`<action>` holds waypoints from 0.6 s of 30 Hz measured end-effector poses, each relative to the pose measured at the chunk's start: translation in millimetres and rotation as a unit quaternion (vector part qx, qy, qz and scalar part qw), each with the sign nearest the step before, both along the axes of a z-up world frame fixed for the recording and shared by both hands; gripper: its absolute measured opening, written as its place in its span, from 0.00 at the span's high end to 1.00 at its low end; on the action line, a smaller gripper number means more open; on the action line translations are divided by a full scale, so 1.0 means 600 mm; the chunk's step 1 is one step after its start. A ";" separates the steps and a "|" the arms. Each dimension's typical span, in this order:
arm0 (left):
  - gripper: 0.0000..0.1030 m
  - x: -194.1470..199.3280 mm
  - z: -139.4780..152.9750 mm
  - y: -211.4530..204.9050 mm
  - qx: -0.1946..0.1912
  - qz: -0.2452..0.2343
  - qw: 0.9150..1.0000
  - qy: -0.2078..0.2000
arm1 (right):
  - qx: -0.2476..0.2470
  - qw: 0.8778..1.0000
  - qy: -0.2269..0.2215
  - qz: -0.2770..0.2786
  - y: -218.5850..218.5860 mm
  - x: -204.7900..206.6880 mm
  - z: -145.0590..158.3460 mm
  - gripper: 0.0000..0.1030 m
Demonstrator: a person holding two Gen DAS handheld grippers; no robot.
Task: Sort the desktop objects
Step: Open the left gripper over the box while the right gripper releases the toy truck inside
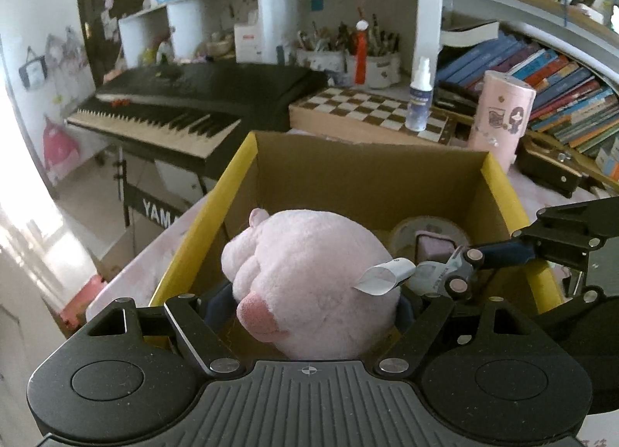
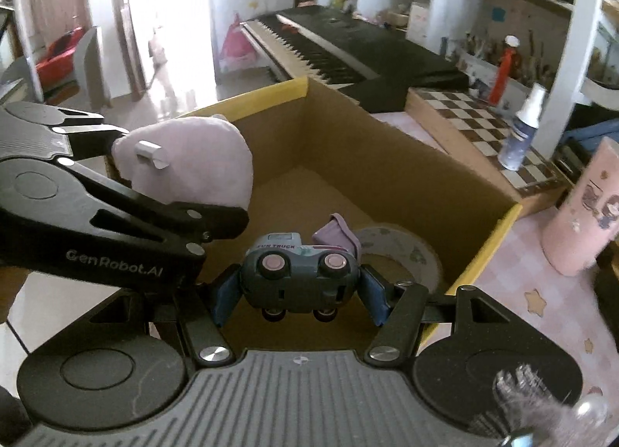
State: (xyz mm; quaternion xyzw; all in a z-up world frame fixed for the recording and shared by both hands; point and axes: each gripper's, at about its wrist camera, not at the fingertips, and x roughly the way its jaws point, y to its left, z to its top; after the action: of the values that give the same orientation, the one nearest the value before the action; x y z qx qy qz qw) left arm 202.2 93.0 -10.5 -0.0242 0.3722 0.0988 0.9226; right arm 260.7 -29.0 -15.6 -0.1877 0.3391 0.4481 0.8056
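Box: an open cardboard box (image 1: pixel 371 180) with yellow-edged flaps stands on a pink tablecloth (image 2: pixel 541 292); every place below is given relative to this box.
Left gripper: the left gripper (image 1: pixel 309 303) is above the near part of the box, its fingers pinching a pink plush toy (image 1: pixel 309 276) from both sides.
Plush toy: held over the box's near-left part, with a white fabric tag (image 1: pixel 383 273) sticking out on the side toward the other gripper. In the right wrist view the plush toy (image 2: pixel 185 160) is level with the box's left rim; whether it touches the floor of the box cannot be told.
Right gripper: the right gripper (image 2: pixel 300 292) is over the box's near-right part, its blue pads (image 2: pixel 224 296) pressed against the two sides of a small toy truck (image 2: pixel 300 273).
Toy truck: grey-blue with pink wheel hubs, tipped so its underside faces the camera, above the box floor. In the left wrist view the toy truck (image 1: pixel 441 273) is just beside the plush toy's tag.
Tape roll: a wide tape roll (image 2: pixel 402 249) lies flat on the box floor near the right wall, with a small purple object (image 2: pixel 340 234) beside or partly inside it.
Pink canister: a pink canister (image 2: pixel 580 211) stands on the tablecloth just outside the box's right wall.
Chessboard: a chessboard (image 1: pixel 371 110) lies beyond the box's far wall, with a spray bottle (image 1: pixel 418 98) standing on it.
Keyboard: a black piano keyboard (image 1: pixel 185 106) is beyond the box's far-left corner.
Books: rows of books (image 1: pixel 541 75) lean on shelves beyond the far-right corner.
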 end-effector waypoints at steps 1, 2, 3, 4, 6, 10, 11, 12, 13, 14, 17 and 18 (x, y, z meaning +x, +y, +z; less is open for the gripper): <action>0.21 0.002 -0.001 0.002 -0.003 0.003 1.000 0.003 | 0.000 1.000 0.002 0.006 0.001 0.002 0.000 0.40; 0.21 0.003 -0.003 0.004 -0.006 0.007 1.000 0.007 | -0.001 1.000 0.005 0.011 0.002 0.006 0.000 0.40; 0.21 0.006 -0.005 0.006 -0.009 0.011 1.000 0.011 | -0.001 1.000 0.005 0.015 0.003 0.008 0.000 0.40; 0.21 0.008 -0.006 0.009 -0.014 0.015 1.000 0.014 | -0.002 1.000 0.005 0.017 0.003 0.008 0.000 0.39; 0.20 0.009 -0.010 0.013 -0.020 0.023 0.999 0.021 | -0.001 1.000 0.005 0.020 0.003 0.010 0.000 0.38; 0.18 0.006 -0.011 0.014 -0.011 0.033 0.999 0.023 | 0.002 1.000 0.003 0.026 0.003 0.012 -0.001 0.36; 0.18 0.004 -0.011 0.013 -0.008 0.034 0.999 0.022 | 0.004 1.000 0.003 0.027 0.003 0.013 -0.002 0.35; 0.18 0.004 -0.010 0.013 -0.007 0.035 0.999 0.022 | 0.005 1.000 0.002 0.028 0.003 0.014 -0.002 0.34; 0.18 0.002 -0.010 0.012 -0.005 0.035 0.999 0.021 | 0.006 1.000 0.002 0.029 0.002 0.014 -0.002 0.33; 0.17 0.001 -0.009 0.012 -0.003 0.037 0.999 0.020 | 0.007 1.000 0.002 0.030 0.002 0.015 -0.003 0.33; 0.17 -0.002 -0.007 0.010 -0.001 0.042 0.999 0.018 | 0.013 0.999 -0.002 0.030 -0.002 0.015 -0.004 0.33; 0.17 -0.002 -0.006 0.009 -0.001 0.042 0.999 0.017 | 0.015 0.999 -0.003 0.029 -0.003 0.014 -0.005 0.33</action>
State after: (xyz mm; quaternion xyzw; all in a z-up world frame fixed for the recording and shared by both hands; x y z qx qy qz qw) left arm 201.2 98.3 -14.3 -0.0393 0.3864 0.1377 0.9112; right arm 269.1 -30.8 -18.4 -0.1867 0.3245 0.4755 0.7961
